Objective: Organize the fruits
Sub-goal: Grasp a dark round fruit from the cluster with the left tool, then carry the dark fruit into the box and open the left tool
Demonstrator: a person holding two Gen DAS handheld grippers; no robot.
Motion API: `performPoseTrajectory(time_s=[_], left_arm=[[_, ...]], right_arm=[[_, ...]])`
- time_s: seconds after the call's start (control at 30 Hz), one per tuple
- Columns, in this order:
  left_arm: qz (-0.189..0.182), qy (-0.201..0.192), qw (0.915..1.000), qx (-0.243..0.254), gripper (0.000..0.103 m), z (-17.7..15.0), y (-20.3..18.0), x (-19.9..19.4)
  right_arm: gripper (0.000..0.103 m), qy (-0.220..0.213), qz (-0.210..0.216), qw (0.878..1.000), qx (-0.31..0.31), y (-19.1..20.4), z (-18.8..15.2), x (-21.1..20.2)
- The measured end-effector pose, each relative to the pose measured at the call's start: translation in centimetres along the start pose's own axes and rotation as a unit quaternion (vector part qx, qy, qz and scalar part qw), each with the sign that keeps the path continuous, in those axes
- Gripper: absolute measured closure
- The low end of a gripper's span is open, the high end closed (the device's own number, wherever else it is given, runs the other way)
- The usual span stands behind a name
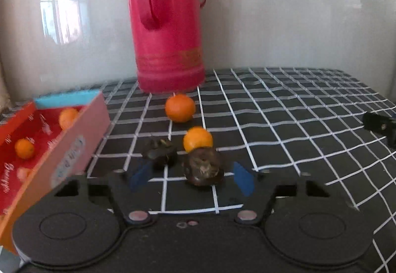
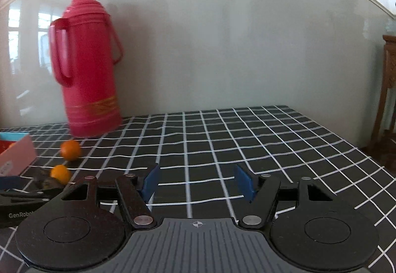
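Close in, the left gripper has its blue pads standing apart on either side of a dark, wrinkled fruit that lies on the checked tablecloth. The pads do not press on it; there is cloth showing between each pad and the fruit, so nothing is grasped. Just beyond and touching it, or very nearly, sits a small orange. A second dark fruit lies just to the left, blurred enough that its kind is hard to tell, perhaps the same sort as the first. Farther back a second orange rests near the foot of a tall red thermos flask, which stands upright against the pale wall. At the left edge an open red box with a pink side holds at least two more oranges.

The right gripper has its blue pads spread wide over bare cloth, with nothing between them. It is well apart from the fruit, which appears at the far left of its view, where the other gripper's black body also shows. A brown wooden piece of furniture stands beyond the table's right end.
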State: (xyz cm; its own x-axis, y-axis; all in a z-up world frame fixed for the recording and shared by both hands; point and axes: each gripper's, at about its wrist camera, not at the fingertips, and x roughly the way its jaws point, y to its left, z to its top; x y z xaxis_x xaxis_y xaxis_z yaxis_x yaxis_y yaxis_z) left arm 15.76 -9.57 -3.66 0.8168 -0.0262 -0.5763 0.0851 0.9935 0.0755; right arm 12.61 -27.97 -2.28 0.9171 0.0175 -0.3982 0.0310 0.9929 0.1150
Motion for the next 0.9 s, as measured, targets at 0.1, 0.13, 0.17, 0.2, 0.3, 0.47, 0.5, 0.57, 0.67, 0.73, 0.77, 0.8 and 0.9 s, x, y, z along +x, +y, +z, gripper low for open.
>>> performPoseTrajectory(time_s=[0.1,0.13,0.17,0.2,0.3,0.47,0.5,0.57,0.67,0.73,0.77,0.8,0.9], left_arm=[[-0.016,0.020,0.9996,-0.012,0.062,0.1,0.3,0.9],[-0.022,0.020,0.9995,-0.011,0.069,0.1,0.3,1.0],[-0.030,0.019,0.9993,-0.009,0.072,0.1,0.2,0.9],[-0.033,0.019,0.9993,-0.005,0.073,0.1,0.2,0.9],[-0.042,0.016,0.9990,-0.004,0.073,0.0,0.3,0.8],[-0.044,-0.002,0.9990,0.001,0.073,0.2,0.6,-0.9],[-0.043,-0.007,0.9990,0.001,0.073,0.2,0.8,-1.4],[-0.040,-0.018,0.9991,0.000,0.073,0.4,1.3,-2.4],[-0.029,-0.031,0.9991,-0.001,0.073,0.5,2.6,-3.6],[-0.018,-0.041,0.9989,-0.009,0.073,0.7,3.7,-4.3],[-0.013,-0.048,0.9987,-0.014,0.073,0.8,4.3,-4.8],[-0.004,-0.055,0.9983,-0.017,0.073,0.8,5.0,-5.1],[0.021,-0.067,0.9971,-0.030,0.073,0.7,7.3,-6.1]], right_arm=[[0.037,0.003,-0.001,1.000,0.004,-0.6,0.1,0.2],[0.037,0.003,-0.001,1.000,0.004,-0.7,0.1,0.2],[0.037,0.003,0.000,1.000,0.003,-0.8,0.1,0.1],[0.037,0.003,0.001,1.000,0.002,-0.7,0.1,0.1],[0.037,0.004,0.003,1.000,0.003,-0.7,0.2,0.1],[0.037,0.008,0.007,1.000,0.006,-0.3,0.2,0.0],[0.037,0.009,0.008,1.000,0.006,-0.2,0.2,0.0],[0.037,0.011,0.011,1.000,0.007,0.1,0.1,-0.1],[0.037,0.012,0.014,1.000,0.006,0.8,0.1,-0.2],[0.037,0.012,0.019,1.000,0.005,1.4,0.1,-0.4],[0.037,0.011,0.021,1.000,0.003,1.8,0.1,-0.4],[0.037,0.012,0.024,1.000,0.001,2.3,0.1,-0.5],[0.037,0.013,0.034,0.999,-0.008,3.9,0.1,-0.5]])
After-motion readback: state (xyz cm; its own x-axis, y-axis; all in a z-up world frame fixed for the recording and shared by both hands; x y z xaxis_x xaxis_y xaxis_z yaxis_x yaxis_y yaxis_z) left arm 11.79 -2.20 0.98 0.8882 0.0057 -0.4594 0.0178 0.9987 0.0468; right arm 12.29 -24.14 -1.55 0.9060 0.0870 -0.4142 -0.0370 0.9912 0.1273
